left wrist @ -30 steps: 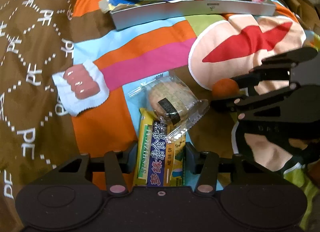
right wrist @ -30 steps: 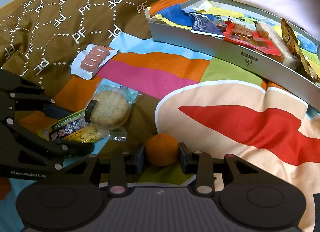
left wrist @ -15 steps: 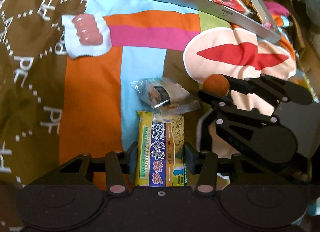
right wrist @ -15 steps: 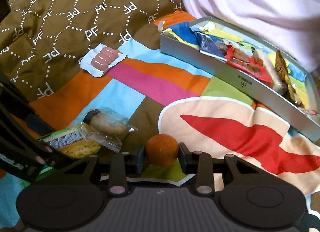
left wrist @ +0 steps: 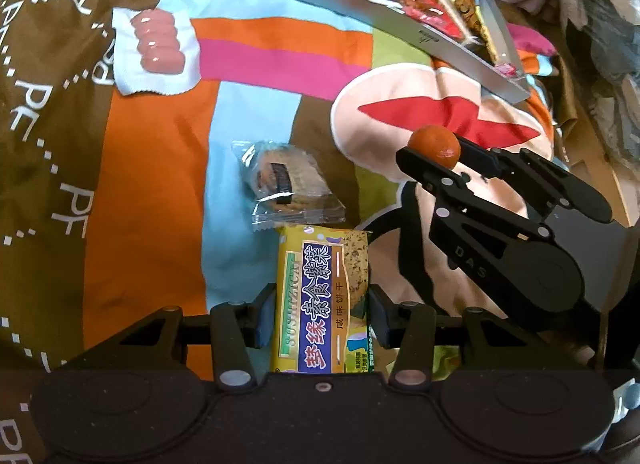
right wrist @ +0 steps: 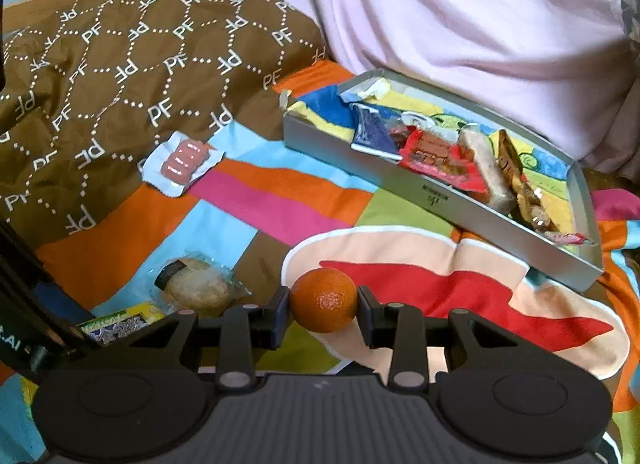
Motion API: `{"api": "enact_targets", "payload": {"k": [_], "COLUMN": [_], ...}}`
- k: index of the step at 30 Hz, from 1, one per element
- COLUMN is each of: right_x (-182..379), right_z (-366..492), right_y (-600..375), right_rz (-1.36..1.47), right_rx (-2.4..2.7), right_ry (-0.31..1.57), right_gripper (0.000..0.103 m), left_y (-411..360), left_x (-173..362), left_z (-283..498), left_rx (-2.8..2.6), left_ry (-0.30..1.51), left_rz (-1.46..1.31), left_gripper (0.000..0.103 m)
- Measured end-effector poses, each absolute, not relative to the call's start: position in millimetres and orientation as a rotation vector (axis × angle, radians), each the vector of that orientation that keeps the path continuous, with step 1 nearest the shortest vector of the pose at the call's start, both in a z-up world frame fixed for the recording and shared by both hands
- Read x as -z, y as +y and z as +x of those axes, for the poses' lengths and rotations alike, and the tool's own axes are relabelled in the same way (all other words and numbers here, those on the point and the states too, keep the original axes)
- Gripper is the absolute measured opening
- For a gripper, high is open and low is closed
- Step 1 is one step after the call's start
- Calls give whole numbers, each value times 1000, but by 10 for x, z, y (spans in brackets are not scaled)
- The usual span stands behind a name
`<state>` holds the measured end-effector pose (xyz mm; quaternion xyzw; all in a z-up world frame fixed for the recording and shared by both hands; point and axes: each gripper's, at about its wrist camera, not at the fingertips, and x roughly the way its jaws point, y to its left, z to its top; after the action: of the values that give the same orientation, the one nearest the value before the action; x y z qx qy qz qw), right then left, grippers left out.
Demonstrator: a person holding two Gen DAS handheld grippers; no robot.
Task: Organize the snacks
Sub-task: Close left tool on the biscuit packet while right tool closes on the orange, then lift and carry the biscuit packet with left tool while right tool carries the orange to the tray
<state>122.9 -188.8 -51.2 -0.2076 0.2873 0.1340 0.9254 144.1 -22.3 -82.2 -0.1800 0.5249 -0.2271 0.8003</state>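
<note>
The left gripper (left wrist: 322, 314) is clamped on a yellow seaweed cracker packet (left wrist: 322, 300), which stands lengthwise between its two pads and reaches forward past them. Just beyond the packet's far end lies a clear-wrapped round biscuit (left wrist: 286, 180) on the patchwork blanket (left wrist: 156, 168). Ahead and to the right, the right gripper (right wrist: 323, 306) pinches a small orange (right wrist: 323, 300) squarely between its fingertips, above the blanket. Farther off to the left, a white-wrapped pack of pink sausages (left wrist: 160, 46) lies flat. Farthest, ahead and right of both tools, a grey tray (right wrist: 440, 192) holds assorted wrapped snacks.
</note>
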Motion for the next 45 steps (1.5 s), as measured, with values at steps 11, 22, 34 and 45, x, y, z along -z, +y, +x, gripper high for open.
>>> {"api": "enact_targets", "payload": {"k": [11,22,34,45], "right_x": [367,210,130,72], "right_z": [1171,1154,1338,1805], "right_y": [-1935,-2063,-2179,-2100], "right_rz": [-412,-334,-231,-185], "right_rx": [-236,-173,-120,-114], "right_ry": [482,373,255,143], "right_gripper": [39,40,40,40], "left_y": [-164,-126,-222,-206], "left_x": [644,426,105,-202], "left_z": [1359,1330,1888,2530], "left_rx": [547,504,346,273], "left_ry": [987,808,660,405], "left_rz": [-458,-443,-370,-359], "left_gripper": [49,49,49,49]}}
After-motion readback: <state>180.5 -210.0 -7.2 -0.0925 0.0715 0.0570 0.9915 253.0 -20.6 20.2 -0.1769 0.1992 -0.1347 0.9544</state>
